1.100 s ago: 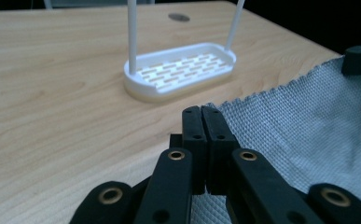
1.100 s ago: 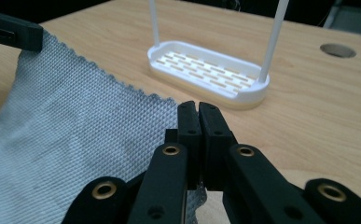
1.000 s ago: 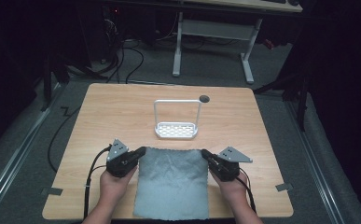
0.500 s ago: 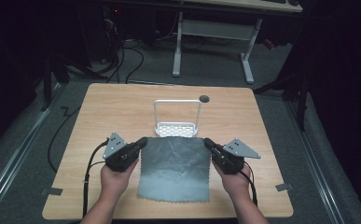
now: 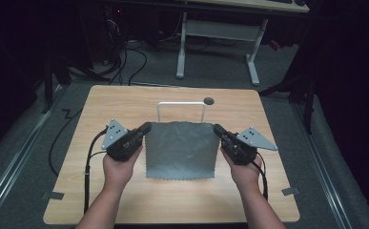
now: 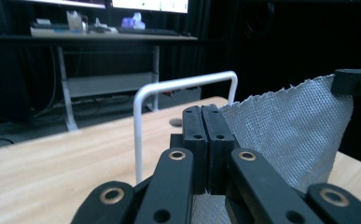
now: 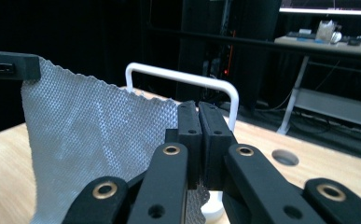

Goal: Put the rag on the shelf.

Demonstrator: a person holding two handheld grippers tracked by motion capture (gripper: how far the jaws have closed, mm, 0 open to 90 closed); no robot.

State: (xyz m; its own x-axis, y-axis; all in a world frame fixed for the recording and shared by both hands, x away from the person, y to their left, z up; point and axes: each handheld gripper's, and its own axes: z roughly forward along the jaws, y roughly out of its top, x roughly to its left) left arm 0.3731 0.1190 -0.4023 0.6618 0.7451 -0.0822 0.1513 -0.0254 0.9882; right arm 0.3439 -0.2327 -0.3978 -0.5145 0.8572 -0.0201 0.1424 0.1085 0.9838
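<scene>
No brand, label or readable writing anywhere that I can find; the screens on the far desk (image 6: 108, 32) are too blurred and cut off at the top edge to read.

Left hand-held gripper (image 5: 146, 128): jaws pressed together on the near-left top corner of the cloth (image 5: 181, 149). In the left gripper view the weave comes out between the pads and again below them. Right hand-held gripper (image 5: 217, 129): jaws likewise clamped on the other top corner of the cloth; the right gripper view shows fabric pinched in the seam.

I see the cloth held up between the two grippers, spread flat and hanging, above the counter (image 5: 96, 109). Its lower zigzag edge is near the counter; I cannot tell from the high view whether it touches the wood.

Hidden or hard to make out:
- White rack (image 5: 181, 104): its top bar and upper posts show above the cloth; the base is covered by the cloth in the high view.
- In the right gripper view the rack foot is partly behind the jaws.
- Round hole (image 5: 209, 100) in the counter, just right of the rack.
- Both forearms are cut off at the bottom edge of the high view.
- Room beyond the counter is dark; cables on the floor are indistinct.
</scene>
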